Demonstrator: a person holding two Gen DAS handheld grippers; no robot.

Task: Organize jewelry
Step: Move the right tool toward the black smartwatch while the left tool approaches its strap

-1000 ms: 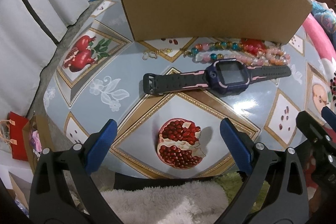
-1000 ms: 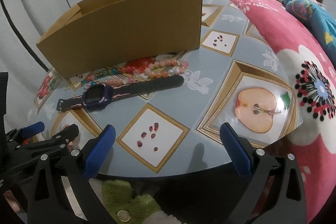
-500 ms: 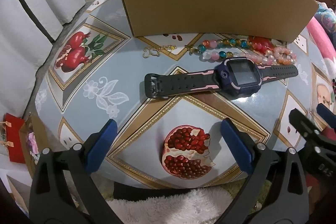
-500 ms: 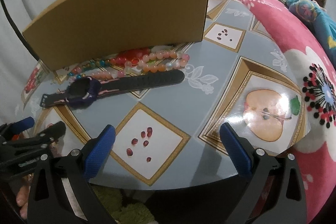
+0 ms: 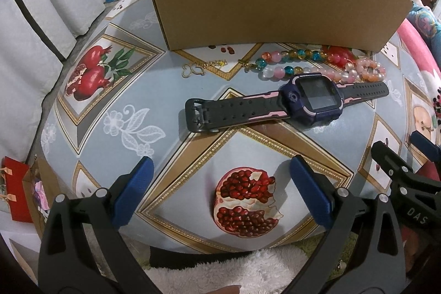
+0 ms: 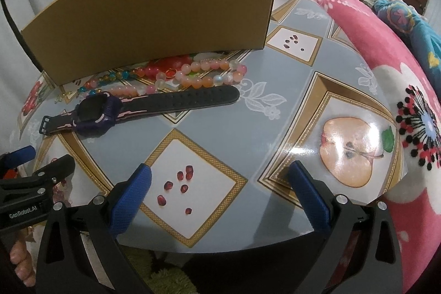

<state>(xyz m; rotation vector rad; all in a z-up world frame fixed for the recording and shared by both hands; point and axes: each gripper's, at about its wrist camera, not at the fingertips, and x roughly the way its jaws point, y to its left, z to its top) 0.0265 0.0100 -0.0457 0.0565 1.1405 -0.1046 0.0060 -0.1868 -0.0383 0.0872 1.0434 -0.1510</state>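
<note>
Facing the watch (image 5: pixel 286 104) crosswise ahead of my spread left claw (image 5: pixel 220 189); spread right claw (image 6: pixel 220 189) sits farther.

- "GenRobot.AI", white print, on the left gripper (image 6: pixel 19 164) body, seen from the right wrist.
- "DAS", partly cut off, on the right gripper (image 5: pixel 399 156) body, seen from the left wrist.

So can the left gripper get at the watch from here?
Probably yes: the left gripper is open and the watch lies flat straight ahead, with only bare table between.
</note>
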